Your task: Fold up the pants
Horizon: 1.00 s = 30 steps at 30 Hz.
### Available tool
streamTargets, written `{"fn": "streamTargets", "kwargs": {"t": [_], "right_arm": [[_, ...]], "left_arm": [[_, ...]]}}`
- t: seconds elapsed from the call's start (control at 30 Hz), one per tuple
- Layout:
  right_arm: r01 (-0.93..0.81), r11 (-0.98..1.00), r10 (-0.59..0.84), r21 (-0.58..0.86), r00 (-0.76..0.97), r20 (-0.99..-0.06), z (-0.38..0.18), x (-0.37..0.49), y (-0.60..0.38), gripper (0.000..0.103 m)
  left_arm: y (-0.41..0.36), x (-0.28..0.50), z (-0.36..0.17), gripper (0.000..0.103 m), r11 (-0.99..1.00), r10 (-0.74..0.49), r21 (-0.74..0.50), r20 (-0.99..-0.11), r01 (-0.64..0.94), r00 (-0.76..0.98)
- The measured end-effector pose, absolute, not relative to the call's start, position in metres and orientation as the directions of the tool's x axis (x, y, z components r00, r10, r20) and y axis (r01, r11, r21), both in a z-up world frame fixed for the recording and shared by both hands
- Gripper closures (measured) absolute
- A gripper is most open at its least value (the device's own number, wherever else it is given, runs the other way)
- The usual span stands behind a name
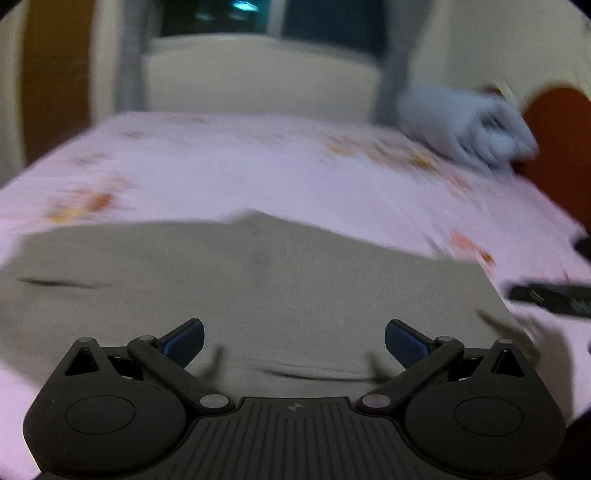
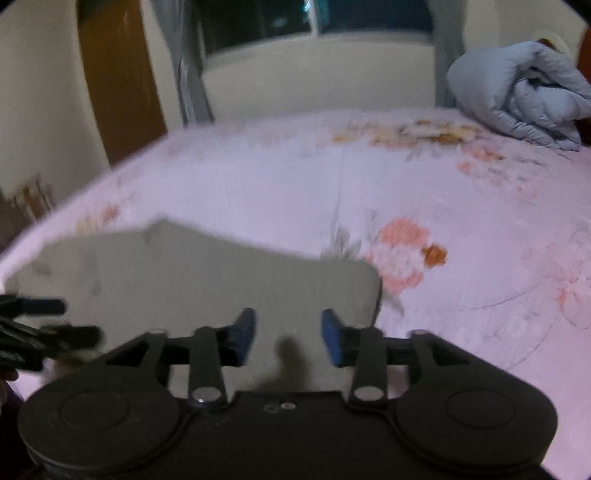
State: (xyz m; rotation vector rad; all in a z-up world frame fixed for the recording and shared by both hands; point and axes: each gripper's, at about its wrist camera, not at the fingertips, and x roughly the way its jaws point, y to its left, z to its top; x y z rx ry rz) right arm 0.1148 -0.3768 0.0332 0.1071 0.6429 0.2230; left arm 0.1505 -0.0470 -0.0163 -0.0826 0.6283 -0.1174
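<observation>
Grey pants [image 1: 258, 280] lie folded flat on a pink floral bedsheet [image 1: 229, 166]. In the left wrist view my left gripper [image 1: 293, 341] hovers over their near edge, jaws wide open and empty. In the right wrist view the pants [image 2: 207, 280] lie to the lower left, and my right gripper [image 2: 288, 338] hangs over their right part, jaws open and empty. The left gripper's fingers [image 2: 48, 321] show at that view's left edge. The right gripper shows as a dark shape at the right edge of the left wrist view [image 1: 550, 295].
A rolled light-blue quilt [image 2: 524, 96] sits at the bed's far right corner, also in the left wrist view [image 1: 465, 125]. Behind the bed are a cream wall, a window [image 2: 317, 22] with grey curtains and a brown door [image 2: 118, 74]. The sheet [image 2: 461, 206] extends right.
</observation>
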Motion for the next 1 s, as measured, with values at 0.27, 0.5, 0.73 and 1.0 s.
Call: {"fn": "streamTargets", "kwargs": {"t": [0.27, 0.5, 0.73, 1.0], "right_arm": [[-0.125, 0.966, 0.229, 0.224, 0.818, -0.527, 0.042, 0.092, -0.397, 0.047], [-0.138, 0.972, 0.221, 0.188, 0.798, -0.56, 0.034, 0.088, -0.371, 0.047], [-0.122, 0.975, 0.207, 0.185, 0.804, -0.558, 0.034, 0.085, -0.357, 0.045], [-0.111, 0.981, 0.185, 0.159, 0.782, -0.595, 0.024, 0.084, -0.344, 0.044]], "left_arm": [[0.162, 0.102, -0.037, 0.0, 0.841, 0.011, -0.457, -0.52, -0.289, 0.854], [0.211, 0.117, -0.088, 0.0, 0.688, -0.051, -0.633, -0.531, -0.356, 0.846], [0.246, 0.136, -0.139, 0.027, 0.415, -0.156, -0.861, -0.386, -0.294, 0.909], [0.268, 0.142, -0.183, 0.062, 0.228, -0.233, -0.959, -0.223, -0.17, 0.946]]}}
